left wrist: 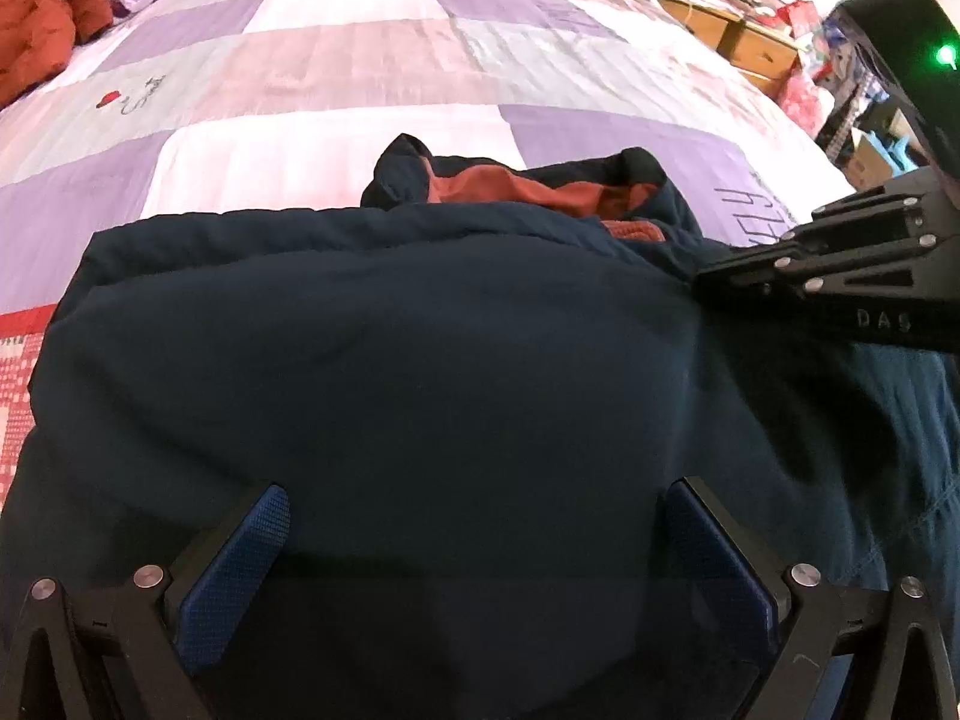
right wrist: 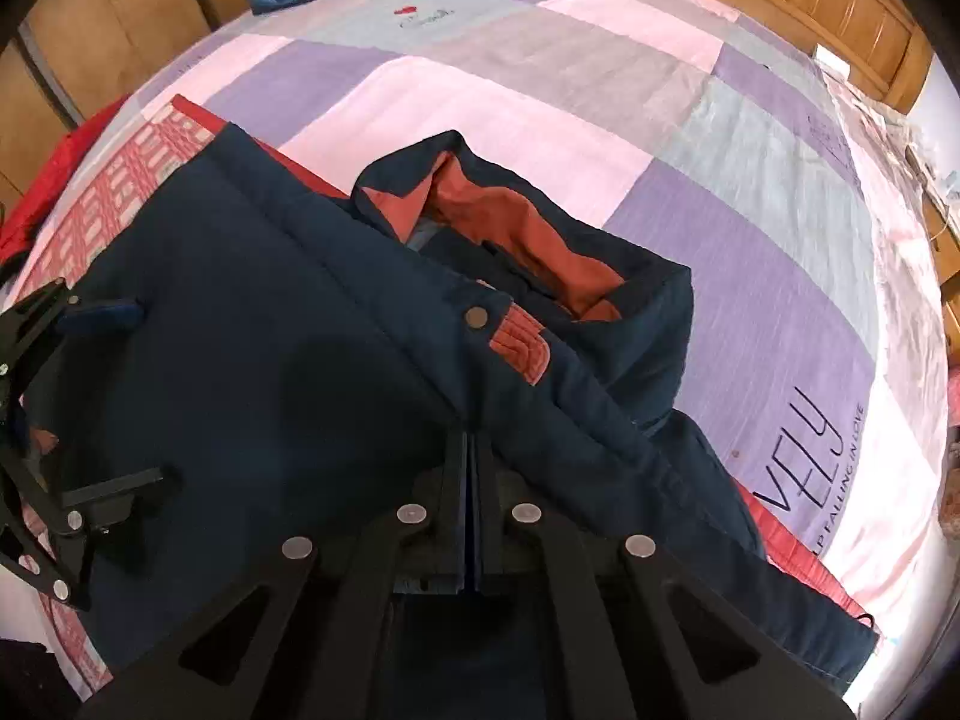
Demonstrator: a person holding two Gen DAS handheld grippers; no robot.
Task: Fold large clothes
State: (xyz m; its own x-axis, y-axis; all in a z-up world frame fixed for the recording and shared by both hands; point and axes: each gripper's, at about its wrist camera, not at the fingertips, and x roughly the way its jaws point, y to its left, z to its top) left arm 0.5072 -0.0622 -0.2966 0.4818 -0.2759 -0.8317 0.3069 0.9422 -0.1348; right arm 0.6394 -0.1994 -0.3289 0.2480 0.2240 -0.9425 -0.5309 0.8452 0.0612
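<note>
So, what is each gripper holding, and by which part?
Left gripper open, holding nothing. Right gripper shut at the jacket front edge; whether it pinches fabric cannot be told.

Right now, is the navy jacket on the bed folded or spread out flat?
Partly folded. The navy jacket has one side laid over its front, covering part of the rust-lined collar; the other side lies unfolded on the patchwork bedspread.

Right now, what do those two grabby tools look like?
Both are black, built from flat angular bars with cut-out holes, joined by round silver pins. The left gripper has two fingers with dark blue, bumpy-textured pads. The right gripper has the same blue pads, and from the left camera its side shows pale letters "DAS" and a glowing green light on its body.
</note>
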